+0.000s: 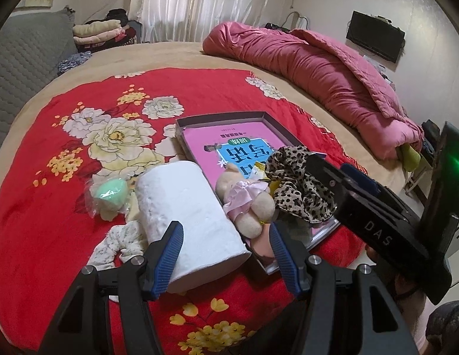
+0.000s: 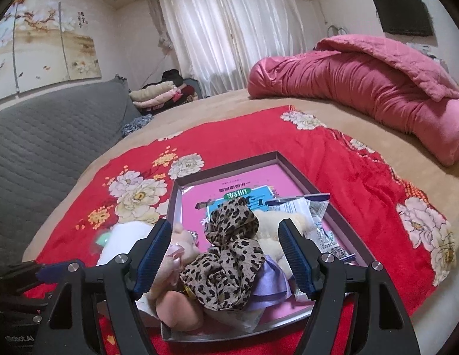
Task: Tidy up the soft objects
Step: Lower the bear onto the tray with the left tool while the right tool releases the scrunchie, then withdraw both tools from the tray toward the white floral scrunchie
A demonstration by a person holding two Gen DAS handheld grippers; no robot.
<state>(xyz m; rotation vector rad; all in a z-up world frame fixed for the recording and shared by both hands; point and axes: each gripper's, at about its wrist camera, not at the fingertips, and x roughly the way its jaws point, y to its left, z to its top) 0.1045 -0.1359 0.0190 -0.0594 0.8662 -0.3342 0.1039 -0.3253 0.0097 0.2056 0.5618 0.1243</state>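
Observation:
A shallow grey tray (image 1: 200, 117) (image 2: 176, 198) with a pink book in it lies on the red floral blanket. In it sit a plush bear in a pink dress (image 1: 247, 198) (image 2: 177, 254), a leopard-print scrunchie (image 1: 300, 183) (image 2: 226, 260), a bear in a purple dress (image 2: 271, 284) and a snack packet (image 2: 318, 222). A white paper roll (image 1: 188, 216) (image 2: 123, 236), a green sponge (image 1: 109, 192) and a floral cloth (image 1: 120, 242) lie left of the tray. My left gripper (image 1: 226, 254) is open over the roll's near end. My right gripper (image 2: 226, 254) is open around the scrunchie, not gripping it.
A rolled pink quilt (image 1: 318, 71) (image 2: 362, 88) lies along the far right of the bed. A grey padded headboard (image 2: 46, 142) is at left, with folded clothes (image 1: 99, 32) behind. The right gripper's body (image 1: 383, 224) hangs over the tray's right side.

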